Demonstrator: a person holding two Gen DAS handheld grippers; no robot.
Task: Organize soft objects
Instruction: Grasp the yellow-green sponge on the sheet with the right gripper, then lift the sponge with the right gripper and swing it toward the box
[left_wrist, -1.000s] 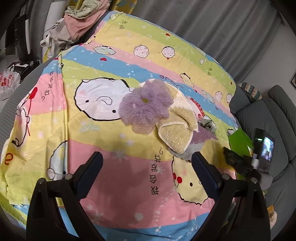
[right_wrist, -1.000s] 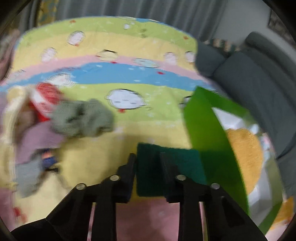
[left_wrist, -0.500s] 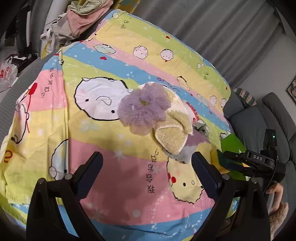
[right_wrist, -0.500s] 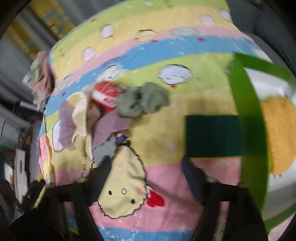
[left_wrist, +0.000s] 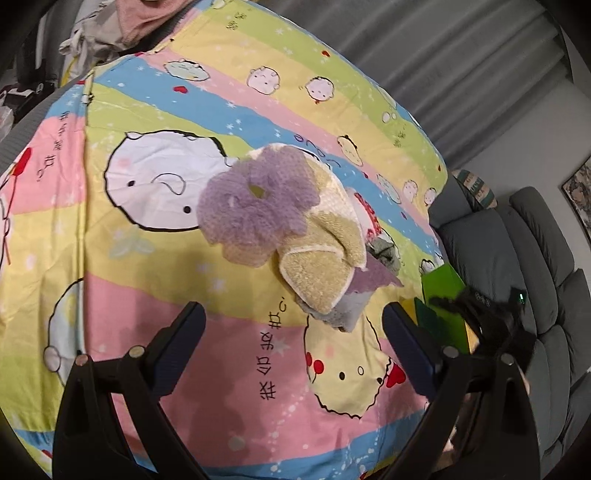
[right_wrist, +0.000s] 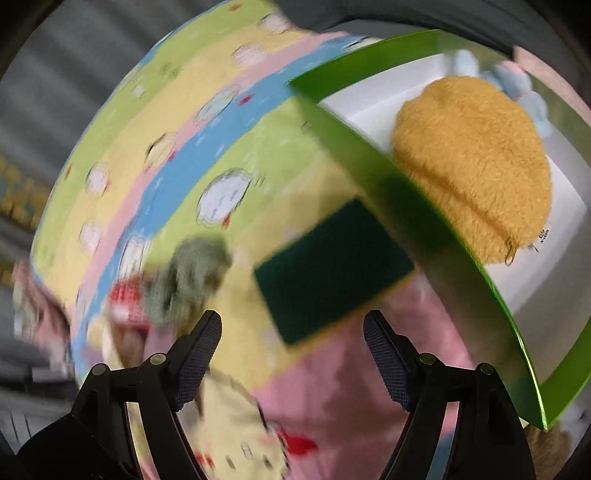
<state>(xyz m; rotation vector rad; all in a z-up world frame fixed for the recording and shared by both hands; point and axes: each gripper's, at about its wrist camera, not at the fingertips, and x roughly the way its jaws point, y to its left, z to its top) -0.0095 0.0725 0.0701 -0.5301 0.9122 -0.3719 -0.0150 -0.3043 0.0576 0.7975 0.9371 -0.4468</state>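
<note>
On the striped cartoon bedsheet (left_wrist: 122, 258), a heap of soft things lies near the middle: a purple mesh pouf (left_wrist: 255, 206) rests on top of a yellow towel (left_wrist: 317, 273), with a lilac cloth (left_wrist: 373, 275) and a grey cloth (left_wrist: 343, 314) poking out beneath, and a grey-green sock (right_wrist: 184, 277) at the heap's far right edge. They are piled loosely, apparently waiting to be sorted. To the right stands a green bin (right_wrist: 369, 155), tipped with its mouth toward the heap, which should make dropping things in easier; a mustard plush pouch (right_wrist: 476, 170) already lies inside. A dark green scouring pad (right_wrist: 332, 269) lies flat on the sheet just beside the bin's wall, outside it. The right gripper (right_wrist: 291, 354) hovers near the pad with jaws spread wide and nothing between them, having just been opening. The left gripper (left_wrist: 291, 339) is likewise wide and empty, pointed at the near side of the heap, probably ready to take the next piece.
</note>
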